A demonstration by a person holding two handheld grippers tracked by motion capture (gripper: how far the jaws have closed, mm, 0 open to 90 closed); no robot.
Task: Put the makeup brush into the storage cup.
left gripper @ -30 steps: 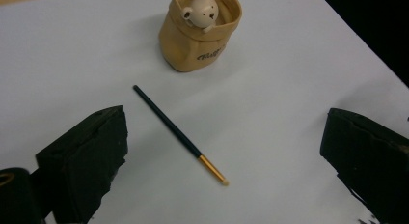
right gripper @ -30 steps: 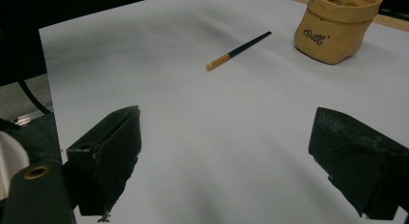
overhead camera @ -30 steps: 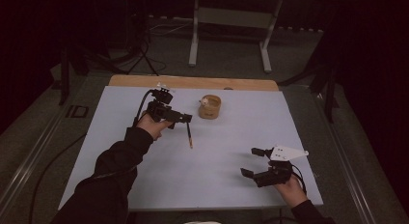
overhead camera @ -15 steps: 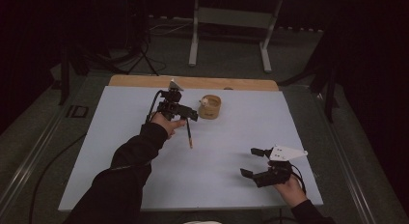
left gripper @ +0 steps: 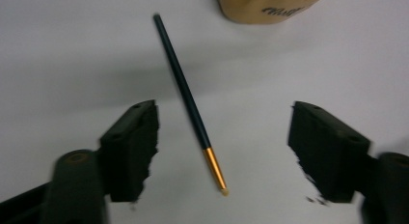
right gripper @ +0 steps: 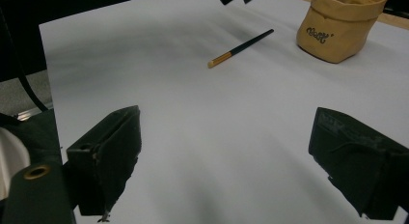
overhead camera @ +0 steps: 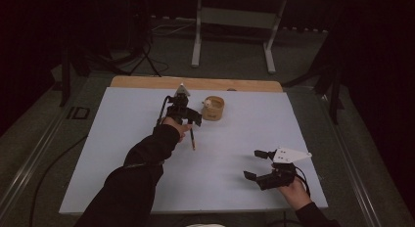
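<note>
A thin, round pencil (left gripper: 185, 93) with a dark matte shaft and a shiny gold band near its pale tip lies flat on the smooth white board (overhead camera: 122, 178), just beside a small tan pouch (overhead camera: 213, 108) of soft, rolled-rim material with dark lettering on its side. The left gripper (overhead camera: 188, 120) hangs over the pencil; its two blocky black jaws, rough and chipped at the edges, have just been closing and stand apart on either side of the shaft without touching it. The right gripper (overhead camera: 258, 164) rests well apart, near the board's front right corner, its jaws spread wide with bare board between them. A wooden strip (overhead camera: 195, 83) edges the far side.
</note>
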